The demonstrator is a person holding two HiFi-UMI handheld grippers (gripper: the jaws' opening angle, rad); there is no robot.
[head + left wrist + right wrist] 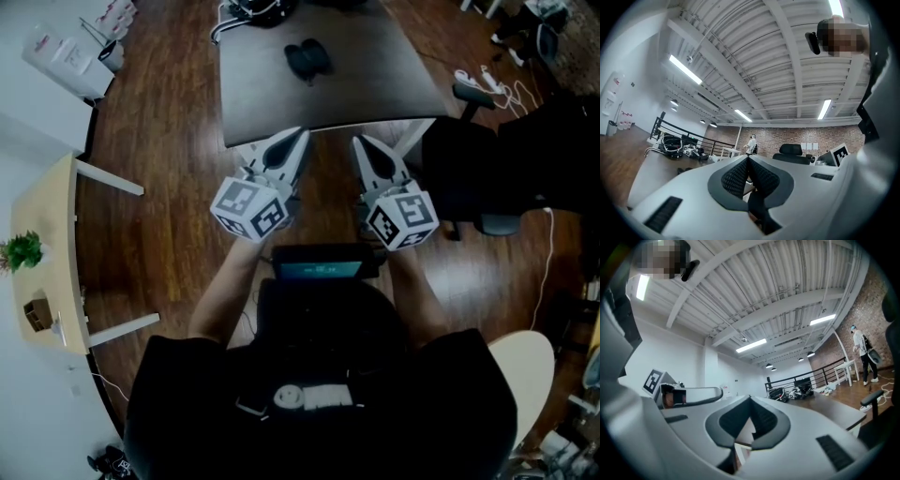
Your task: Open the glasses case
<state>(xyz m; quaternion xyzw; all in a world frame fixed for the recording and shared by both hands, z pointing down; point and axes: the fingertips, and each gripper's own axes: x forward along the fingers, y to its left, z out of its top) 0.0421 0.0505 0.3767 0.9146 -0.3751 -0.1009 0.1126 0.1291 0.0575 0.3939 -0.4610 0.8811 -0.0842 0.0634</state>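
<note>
A dark glasses case [307, 58] lies shut on the dark table [375, 84] in the head view, towards the table's far middle. My left gripper [300, 137] hangs just short of the table's near edge, jaws shut with nothing between them. My right gripper [360, 143] is beside it on the right, also shut and empty. Both point level towards the table and are well short of the case. In the left gripper view the pads [736, 176] meet at the tip [748, 158], and the table [651, 171] shows at the left. In the right gripper view the closed tip [750, 399] fills the bottom.
A black office chair [469, 178] stands right of the table. A pale side table [47, 253] with a small plant [21, 249] is at the left on the wood floor. Cables and gear [253, 9] sit at the table's far edge. A person [862, 352] stands far off.
</note>
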